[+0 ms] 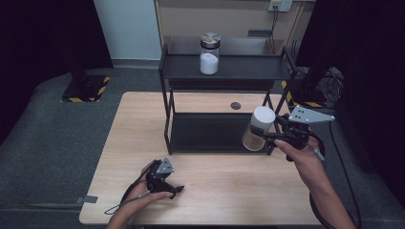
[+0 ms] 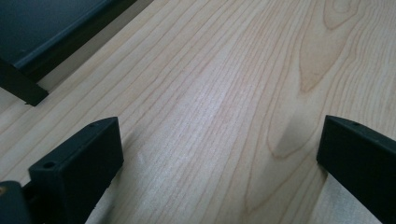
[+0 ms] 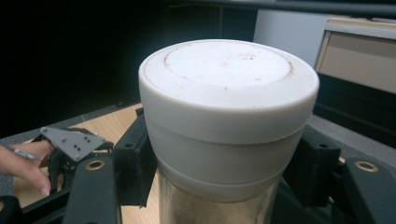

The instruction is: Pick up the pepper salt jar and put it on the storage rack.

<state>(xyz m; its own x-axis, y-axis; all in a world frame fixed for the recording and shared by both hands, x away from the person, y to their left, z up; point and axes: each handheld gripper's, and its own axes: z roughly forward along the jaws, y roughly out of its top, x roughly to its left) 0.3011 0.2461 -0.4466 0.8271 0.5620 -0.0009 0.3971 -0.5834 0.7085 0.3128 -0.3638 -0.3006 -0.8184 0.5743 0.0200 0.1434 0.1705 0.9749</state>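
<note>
Your right gripper [image 1: 264,135] is clamped on a jar [image 1: 258,128] with a white lid [image 3: 229,88]. Both jaws press the jar's sides just below the lid, as the right gripper view shows. In the high view the jar hangs tilted, clear of the table [image 1: 215,191], in front of the right end of the black rack [image 1: 224,67], level with its lower shelf [image 1: 205,133]. The jar body under the lid is clear with a brownish fill.

Your left gripper [image 1: 175,190] rests low on the table near the front edge, well apart from the jar. Its 2 jaws stand wide apart with bare wood between them, holding nothing. The left gripper view looks along the wood grain, with 1 rack foot [image 2: 21,88] at the upper left.

A 2nd jar [image 1: 209,53], with a metal lid and white contents, stands upright on the rack's top shelf [image 1: 248,67]. A small dark round disc [image 1: 235,105] sits in the table behind the rack.
</note>
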